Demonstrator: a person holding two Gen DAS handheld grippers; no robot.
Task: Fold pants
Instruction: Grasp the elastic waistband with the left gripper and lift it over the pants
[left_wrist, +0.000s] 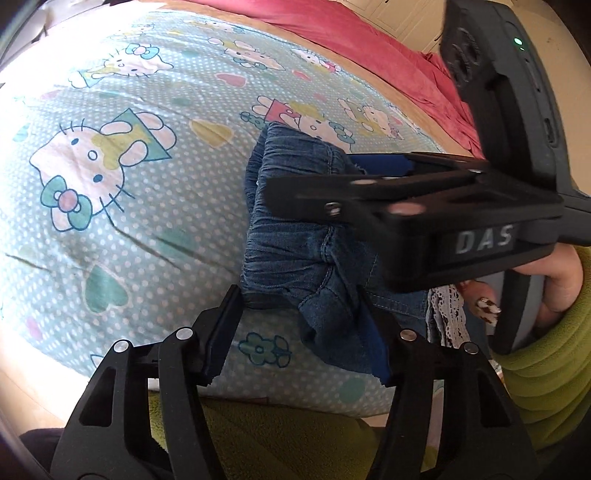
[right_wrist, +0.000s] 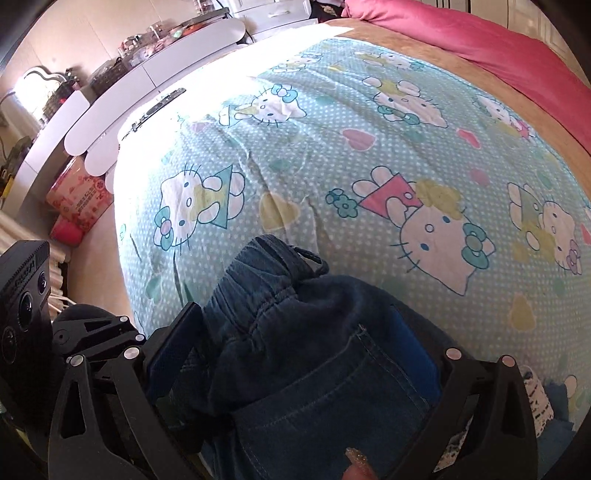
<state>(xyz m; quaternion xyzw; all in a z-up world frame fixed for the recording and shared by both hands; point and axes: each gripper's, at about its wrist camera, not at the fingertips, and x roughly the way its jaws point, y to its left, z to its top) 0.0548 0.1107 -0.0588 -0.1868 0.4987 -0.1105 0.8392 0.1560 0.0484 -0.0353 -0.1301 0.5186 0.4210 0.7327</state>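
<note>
bed (left_wrist: 122, 236), far left to centre: covered by a light blue dotted sheet (right_wrist: 332, 155) printed with cartoon cats, hearts and flowers; a pink blanket (right_wrist: 480, 48) lies along its far edge.

pants (left_wrist: 295, 236), centre: dark blue denim with a gathered elastic waistband, bunched on the sheet at the near side of the bed. white lace trim (left_wrist: 448, 317) shows just to their right.

left gripper (left_wrist: 295, 332), lower centre of the left wrist view: jaws stand apart around a hanging fold of the denim; the cloth lies against the right blue pad, clear of the left pad.

right gripper (right_wrist: 295, 347), right: jaws astride the waistband bunch, denim filling the gap and touching both blue pads, so it grips the pants. a hand (left_wrist: 554, 288) in a green fleece sleeve (left_wrist: 546, 373) holds its handle.
</note>
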